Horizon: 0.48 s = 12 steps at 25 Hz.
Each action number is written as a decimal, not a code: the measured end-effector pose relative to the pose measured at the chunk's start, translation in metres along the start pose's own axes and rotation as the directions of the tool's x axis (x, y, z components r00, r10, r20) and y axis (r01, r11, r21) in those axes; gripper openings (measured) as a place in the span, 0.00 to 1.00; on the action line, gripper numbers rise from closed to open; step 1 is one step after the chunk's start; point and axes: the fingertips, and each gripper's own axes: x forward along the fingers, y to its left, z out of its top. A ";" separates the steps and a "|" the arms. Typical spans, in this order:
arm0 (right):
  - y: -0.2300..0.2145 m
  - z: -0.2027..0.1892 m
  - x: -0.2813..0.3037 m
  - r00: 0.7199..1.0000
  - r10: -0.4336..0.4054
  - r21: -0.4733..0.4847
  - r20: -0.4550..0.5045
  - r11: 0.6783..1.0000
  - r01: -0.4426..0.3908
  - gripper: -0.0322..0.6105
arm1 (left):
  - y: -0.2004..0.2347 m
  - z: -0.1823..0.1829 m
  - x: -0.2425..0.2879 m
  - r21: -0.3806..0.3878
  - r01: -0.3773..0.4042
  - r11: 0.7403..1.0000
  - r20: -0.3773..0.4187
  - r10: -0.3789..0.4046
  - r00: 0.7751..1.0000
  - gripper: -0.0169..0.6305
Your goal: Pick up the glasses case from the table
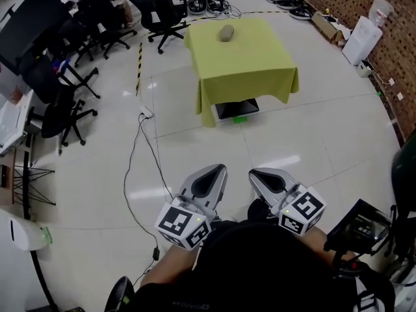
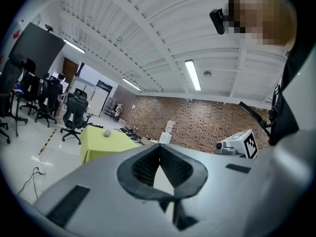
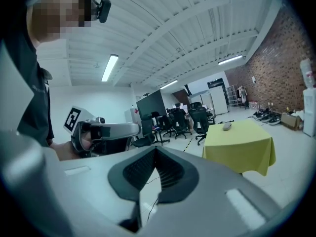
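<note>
You have nothing legible here: the faint print on your dark shirt (image 1: 214,298), at bottom centre, is too blurred.

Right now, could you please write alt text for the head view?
A grey glasses case lies on a yellow-green-draped table, far across a pale floor. In the foreground the person holds the left claw and right claw side by side, both shut and empty, pointing toward the table.
</note>
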 end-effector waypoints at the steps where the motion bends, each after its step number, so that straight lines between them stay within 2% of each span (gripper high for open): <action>1: 0.002 0.004 0.002 1.000 0.001 0.004 0.000 1.000 -0.001 0.05 | 0.001 0.003 -0.001 -0.001 0.001 1.000 -0.005 -0.001 1.000 0.04; 12: -0.008 0.022 0.016 1.000 0.017 0.011 0.019 1.000 -0.017 0.05 | 0.007 0.021 0.012 -0.008 -0.005 1.000 -0.009 0.005 1.000 0.04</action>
